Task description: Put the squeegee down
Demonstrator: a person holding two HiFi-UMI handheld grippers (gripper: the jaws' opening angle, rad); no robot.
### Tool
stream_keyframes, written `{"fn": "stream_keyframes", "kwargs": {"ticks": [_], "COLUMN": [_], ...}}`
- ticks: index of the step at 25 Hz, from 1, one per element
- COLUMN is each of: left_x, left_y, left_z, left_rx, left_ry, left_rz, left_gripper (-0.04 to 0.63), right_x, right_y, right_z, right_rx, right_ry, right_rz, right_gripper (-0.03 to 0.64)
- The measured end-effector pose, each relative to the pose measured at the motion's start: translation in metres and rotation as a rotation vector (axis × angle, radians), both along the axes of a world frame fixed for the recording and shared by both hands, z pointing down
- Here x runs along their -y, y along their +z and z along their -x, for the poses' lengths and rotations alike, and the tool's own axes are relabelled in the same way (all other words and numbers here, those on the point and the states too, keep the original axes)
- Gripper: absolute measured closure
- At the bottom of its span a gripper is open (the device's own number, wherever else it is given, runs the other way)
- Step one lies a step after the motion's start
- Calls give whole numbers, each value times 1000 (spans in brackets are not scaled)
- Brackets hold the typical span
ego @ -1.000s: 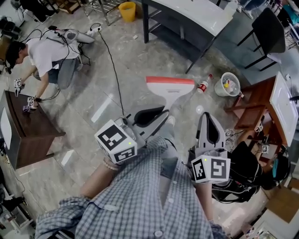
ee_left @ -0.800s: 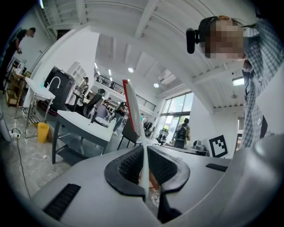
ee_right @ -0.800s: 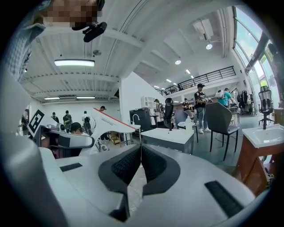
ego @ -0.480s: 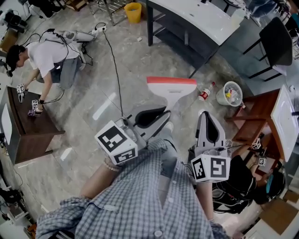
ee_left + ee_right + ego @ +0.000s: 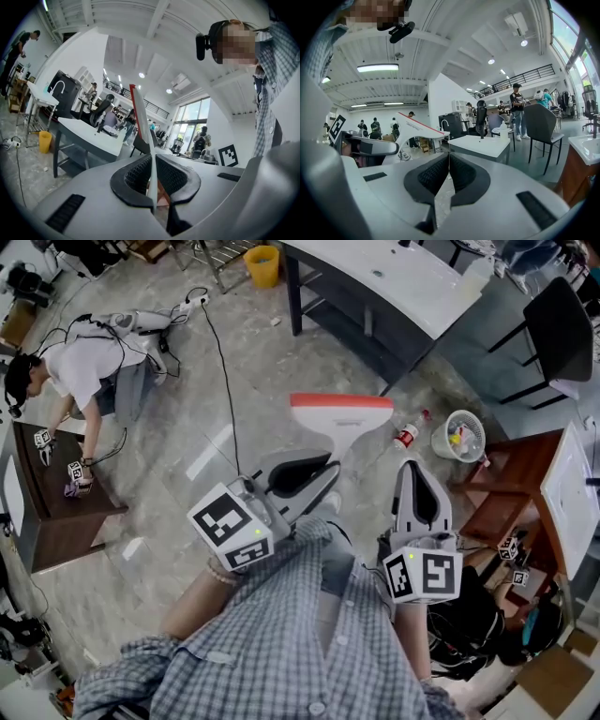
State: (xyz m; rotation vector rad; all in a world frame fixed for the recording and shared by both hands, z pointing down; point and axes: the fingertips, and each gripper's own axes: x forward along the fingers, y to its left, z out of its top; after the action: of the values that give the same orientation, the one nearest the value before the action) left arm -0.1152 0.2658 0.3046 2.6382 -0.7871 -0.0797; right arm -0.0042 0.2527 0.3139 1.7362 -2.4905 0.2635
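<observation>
Left hand-held gripper (image 5: pixel 314 479): jaws clamped on the handle of the squeegee; its marker cube sits close to the wearer's checked shirt (image 5: pixel 281 643).
Squeegee (image 5: pixel 342 418): white body with an orange-red blade strip along the far edge. It is held out in front of the person above the floor, blade end away from the body and handle end in the left jaws. In the left gripper view it appears edge-on as a thin white strip between the ribbed black pads.
Right hand-held gripper (image 5: pixel 417 474): jaws together with nothing between them. It is held beside the squeegee, to its right and apart from it.
Floor (image 5: pixel 187 427): grey marbled tiles, crossed by a black cable (image 5: pixel 228 381).
Worktop (image 5: pixel 394 277): white top on a dark frame, at the far side of the floor.
Bucket (image 5: pixel 262 263): yellow, on the floor left of the worktop.
Waste basket (image 5: pixel 457 437): white and round, on the floor right of the blade; a red-labelled bottle (image 5: pixel 406 435) lies just beside it.
Second person (image 5: pixel 80 371): crouched at far left, both hands over a dark brown table (image 5: pixel 47 502).
</observation>
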Motion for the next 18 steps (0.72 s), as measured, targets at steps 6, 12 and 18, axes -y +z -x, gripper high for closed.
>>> {"fn": "stream_keyframes", "kwargs": {"ticks": [6, 12, 18], "left_x": [43, 66, 83], "left_y": [-1, -1, -1], "left_z": [-17, -31, -37], "left_rx": [7, -1, -14], "left_ry": [-28, -48, -77], "left_rz": [16, 11, 2], "left_gripper": [561, 561, 561], "right_x": [44, 76, 91], "right_y": [3, 1, 0], "right_z": [-23, -41, -50], "right_rx": [-5, -12, -22], "right_ry": [-19, -24, -40], "right_rz": [20, 10, -5], "right_gripper": [607, 607, 607]}}
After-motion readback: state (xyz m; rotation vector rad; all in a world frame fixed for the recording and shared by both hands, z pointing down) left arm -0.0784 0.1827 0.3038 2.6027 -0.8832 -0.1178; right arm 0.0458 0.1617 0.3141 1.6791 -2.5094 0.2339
